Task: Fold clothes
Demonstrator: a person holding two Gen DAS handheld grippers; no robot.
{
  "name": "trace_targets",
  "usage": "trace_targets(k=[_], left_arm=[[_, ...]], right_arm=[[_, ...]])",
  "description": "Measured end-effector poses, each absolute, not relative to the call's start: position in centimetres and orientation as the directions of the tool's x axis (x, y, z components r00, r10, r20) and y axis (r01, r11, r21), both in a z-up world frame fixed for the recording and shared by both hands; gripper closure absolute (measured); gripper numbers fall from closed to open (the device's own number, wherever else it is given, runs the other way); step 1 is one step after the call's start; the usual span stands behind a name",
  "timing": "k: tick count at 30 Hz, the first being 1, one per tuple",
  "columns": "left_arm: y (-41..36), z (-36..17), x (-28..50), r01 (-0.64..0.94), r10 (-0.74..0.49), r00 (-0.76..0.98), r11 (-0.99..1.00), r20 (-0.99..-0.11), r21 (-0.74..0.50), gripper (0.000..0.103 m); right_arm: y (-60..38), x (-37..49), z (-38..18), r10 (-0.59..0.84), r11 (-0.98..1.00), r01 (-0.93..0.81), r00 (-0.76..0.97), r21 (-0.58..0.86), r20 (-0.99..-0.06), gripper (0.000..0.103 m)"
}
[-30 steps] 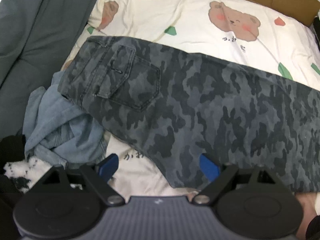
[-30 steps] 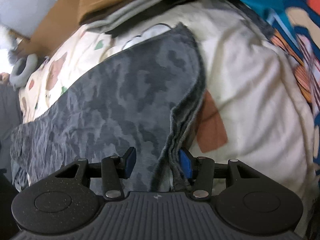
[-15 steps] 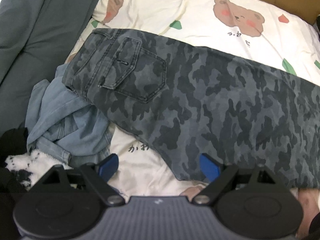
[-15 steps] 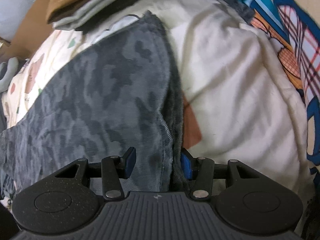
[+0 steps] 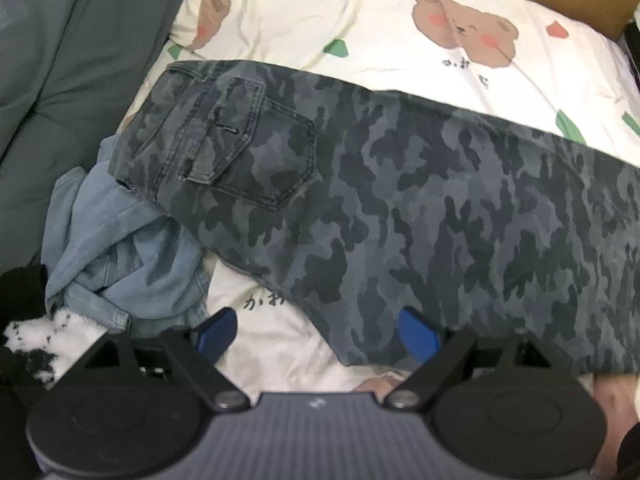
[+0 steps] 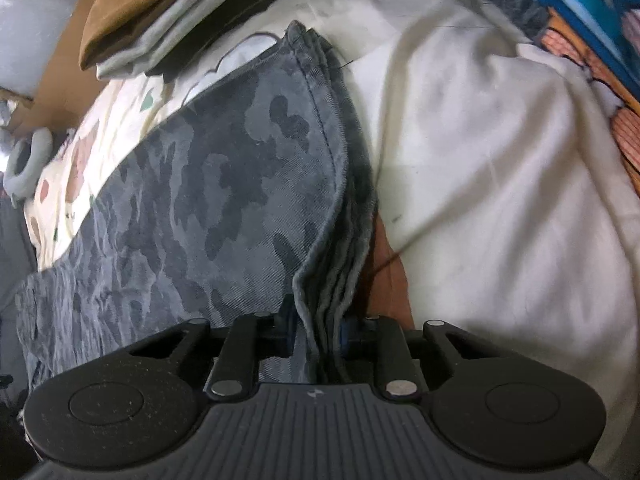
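Camouflage trousers spread across the bed, far leg cut off, left tongs spread over their near edge, right tongs closing on the stacked hem, pads mostly hidden, apparently pinching it.

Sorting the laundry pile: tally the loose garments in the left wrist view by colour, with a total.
Grey-blue camouflage: 1, the camouflage trousers, laid flat on the bear-print sheet
Light blue denim: 1, the crumpled denim garment
Black-and-white fluffy: 1, the fluffy item, only partly in view
Total: 3
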State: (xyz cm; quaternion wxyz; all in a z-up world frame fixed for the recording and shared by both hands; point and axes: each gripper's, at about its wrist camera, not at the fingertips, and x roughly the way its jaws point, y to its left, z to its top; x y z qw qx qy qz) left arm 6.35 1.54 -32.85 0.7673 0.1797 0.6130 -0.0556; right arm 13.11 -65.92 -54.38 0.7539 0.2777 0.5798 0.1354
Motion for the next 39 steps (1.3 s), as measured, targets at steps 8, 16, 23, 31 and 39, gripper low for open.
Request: trace_targets(k=[8,16,23,31,39], left_arm=[[1.8,-33.8,5.6,0.289,0.136,0.226,0.936,-0.965,0.200,0.014],[2.2,-34.9,5.1,0.275,0.116,0.223,0.945,-0.968,0.176,0.014],[2.5,-35.3,4.9,0.247,0.040,0.294,0.962,-0.955,0.116,0.014],[1.3,-37.3,4.4,0.269,-0.030,0.316,0.961,-0.948,0.059,0.014],[1.1,-39.8,3.5,0.292,-0.083,0.279,0.957,-0.957,0.002,0.014]], right_arm=[[-66.7,13.6,-55.3,0.576,0.767,0.135,0.283,0.627,-0.767,0.081],[-66.2,13.4,-53.3,0.548,0.796,0.123,0.268,0.593,-0.792,0.094],[-66.6,13.0,-49.6,0.549,0.809,0.066,0.266,0.584,-0.792,0.094],[-66.5,12.8,-45.7,0.568,0.804,0.025,0.260,0.594,-0.781,0.094],[-66.6,12.6,-44.0,0.591,0.788,0.039,0.233,0.614,-0.773,0.094]])
